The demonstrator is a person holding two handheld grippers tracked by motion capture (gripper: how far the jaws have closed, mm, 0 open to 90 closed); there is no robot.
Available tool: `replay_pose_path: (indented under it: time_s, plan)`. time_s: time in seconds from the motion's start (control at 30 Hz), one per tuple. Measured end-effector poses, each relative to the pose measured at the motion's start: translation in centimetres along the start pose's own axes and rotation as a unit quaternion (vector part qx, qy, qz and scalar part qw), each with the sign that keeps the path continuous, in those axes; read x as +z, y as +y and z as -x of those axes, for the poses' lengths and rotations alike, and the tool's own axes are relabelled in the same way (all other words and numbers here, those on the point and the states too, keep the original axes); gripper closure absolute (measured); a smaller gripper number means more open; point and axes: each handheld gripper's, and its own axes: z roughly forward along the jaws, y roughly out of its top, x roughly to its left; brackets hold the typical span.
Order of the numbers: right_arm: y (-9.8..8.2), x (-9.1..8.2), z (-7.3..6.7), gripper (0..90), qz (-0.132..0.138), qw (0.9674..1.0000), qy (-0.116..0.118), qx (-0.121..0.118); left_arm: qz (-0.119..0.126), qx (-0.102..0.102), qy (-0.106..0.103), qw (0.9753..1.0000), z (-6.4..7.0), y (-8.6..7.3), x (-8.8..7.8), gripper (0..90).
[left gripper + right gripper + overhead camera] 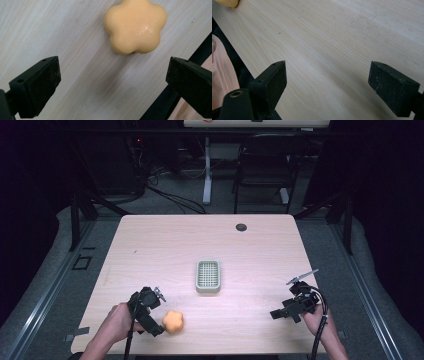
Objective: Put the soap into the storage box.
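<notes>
Pale wood table lies under both grippers. Left gripper has its jaws wide, nothing between them, the orange flower-shaped piece just ahead near the table's front edge. Right gripper is likewise spread wide over bare wood. A grey-green grid tray sits mid-table.

The left hand comes in from the bottom and holds the left tongs low over the near left part of the counter. In the left gripper view its two black jaws stand wide apart with nothing between them. The right hand holds the right tongs near the right edge of the counter, pointing to the left. In the right gripper view those jaws are wide apart too, and bare. A black cable runs back along the right forearm. The two hands are well apart
</notes>
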Motion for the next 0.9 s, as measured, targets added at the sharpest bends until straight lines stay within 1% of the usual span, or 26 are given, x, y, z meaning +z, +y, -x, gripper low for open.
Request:
replay_pose_path:
  time_s: [0.03,0.07,0.17,0.2,0.23,0.27,0.33,0.37,0.43,0.47,0.5,0.53,0.57,0.63,0.67,0.7,0.73,0.8,0.9]
  plan:
    - [-0.1,0.1,-0.1,15.0,0.011,0.9999,-0.002,0.009,-0.004,0.002,0.000,1.0000,0.2,0.2,0.1,0.0]
    - [-0.1,0.1,-0.1,14.9,0.011,0.9999,-0.003,0.009,-0.005,0.005,-0.003,1.0000,0.4,0.4,0.2,0.0]
    - [-0.1,0.1,-0.1,15.0,0.011,0.9999,-0.002,0.010,-0.009,0.011,0.000,0.9999,0.8,0.9,0.6,0.0]
    - [-0.1,0.1,-0.1,14.9,0.009,0.9999,-0.001,0.011,-0.009,0.013,-0.001,0.9999,0.9,1.1,0.7,0.1]
    - [0.0,0.0,0.0,15.0,0.001,1.0000,0.003,0.003,-0.009,0.016,0.003,0.9998,1.1,1.3,0.8,0.1]
    - [0.0,0.0,0.1,15.0,-0.007,1.0000,0.001,-0.003,-0.012,0.019,0.003,0.9997,1.2,1.6,1.0,0.1]
    - [0.0,0.1,0.0,15.0,-0.003,1.0000,0.002,0.003,-0.008,0.023,0.008,0.9997,1.5,2.0,1.2,0.5]
    - [0.0,0.1,0.0,14.9,-0.001,1.0000,0.004,0.004,-0.011,0.028,0.004,0.9995,1.6,2.2,1.3,0.5]
    - [0.0,0.1,0.1,14.9,-0.005,1.0000,0.002,-0.001,-0.011,0.031,0.007,0.9994,1.7,2.6,1.7,0.5]
    - [0.0,0.1,0.1,14.9,-0.006,1.0000,0.003,-0.003,-0.009,0.032,0.004,0.9994,1.7,2.7,1.8,0.5]
    - [0.0,0.1,0.1,14.9,-0.002,1.0000,0.007,0.002,-0.014,0.033,0.002,0.9994,1.6,2.9,1.9,0.7]
    - [0.0,0.1,0.1,15.0,-0.003,1.0000,0.003,0.001,-0.011,0.032,0.004,0.9994,1.6,2.9,2.1,1.4]
    - [0.0,0.1,0.1,15.0,-0.002,1.0000,0.004,0.001,-0.017,0.034,0.002,0.9993,1.5,3.0,2.2,2.1]
    - [-0.1,0.2,0.1,15.0,-0.001,1.0000,0.003,0.002,-0.011,0.031,0.000,0.9995,1.5,3.0,2.4,5.9]
    - [-0.1,0.1,0.1,14.9,-0.002,1.0000,0.004,0.002,-0.009,0.033,-0.001,0.9994,1.5,3.0,2.5,7.6]
    - [0.0,0.1,0.1,15.0,-0.003,1.0000,0.004,0.001,-0.004,0.033,-0.002,0.9994,1.5,3.1,2.4,10.8]
    - [0.0,0.1,0.1,14.9,-0.003,1.0000,0.004,0.001,-0.004,0.035,-0.007,0.9994,1.5,3.1,2.5,14.4]
    - [-0.1,0.1,0.1,15.0,-0.002,1.0000,0.003,0.003,-0.002,0.035,-0.013,0.9993,1.6,3.1,2.6,16.3]
    - [0.0,0.1,0.1,14.9,-0.004,1.0000,0.003,0.001,-0.005,0.036,-0.013,0.9992,1.5,3.1,2.8,20.4]
